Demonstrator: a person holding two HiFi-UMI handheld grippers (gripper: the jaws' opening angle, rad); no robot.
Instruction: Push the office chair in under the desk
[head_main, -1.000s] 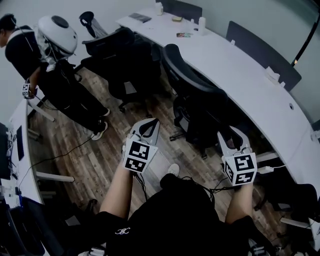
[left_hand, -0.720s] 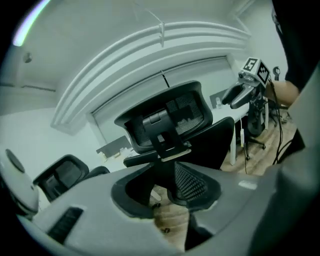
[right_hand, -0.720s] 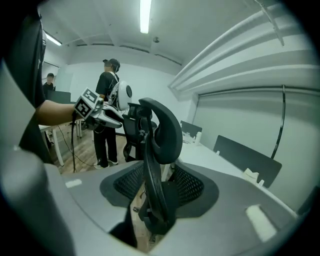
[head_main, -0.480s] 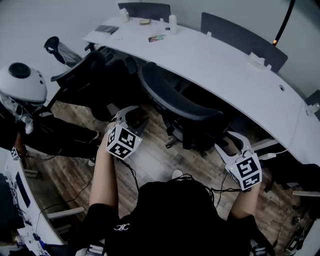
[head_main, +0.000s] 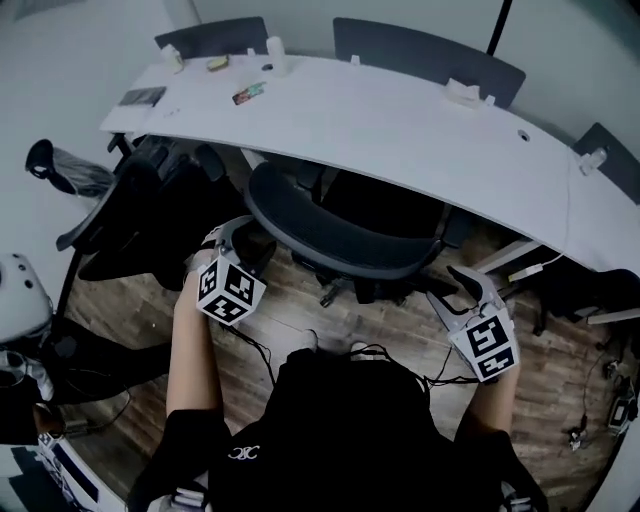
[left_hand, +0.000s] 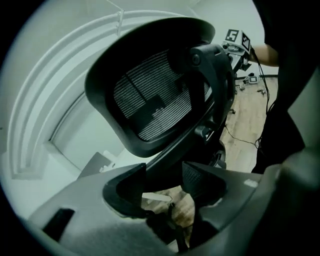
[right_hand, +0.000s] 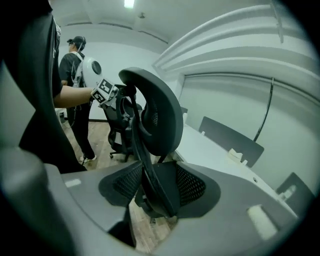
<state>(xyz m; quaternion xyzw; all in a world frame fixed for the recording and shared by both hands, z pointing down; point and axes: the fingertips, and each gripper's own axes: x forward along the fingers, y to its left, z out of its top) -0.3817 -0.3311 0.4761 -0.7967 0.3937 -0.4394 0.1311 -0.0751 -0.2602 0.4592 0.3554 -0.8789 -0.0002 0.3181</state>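
Chair (head_main: 330, 240) is sitting broadside before the desk (head_main: 400, 130): left gripper (head_main: 236, 234) is opening its jaws about one backrest edge, right gripper (head_main: 462, 287) is gaping, unclamped, astride the other.

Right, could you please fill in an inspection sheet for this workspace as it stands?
Surface: curved white desk, mostly bare.
Job's things: black office chair, backrest toward the person, seat seemingly partly under the desk.
Clutter: small items at the desk's far left end; second black chair at left.
Grippers: left gripper jaws opening, the chair's back frame between them; right gripper open, backrest edge between its jaws.
Cables: black cable on the floor near the person.
Surroundings: wood floor; grey divider panels; another person standing past the chairs.
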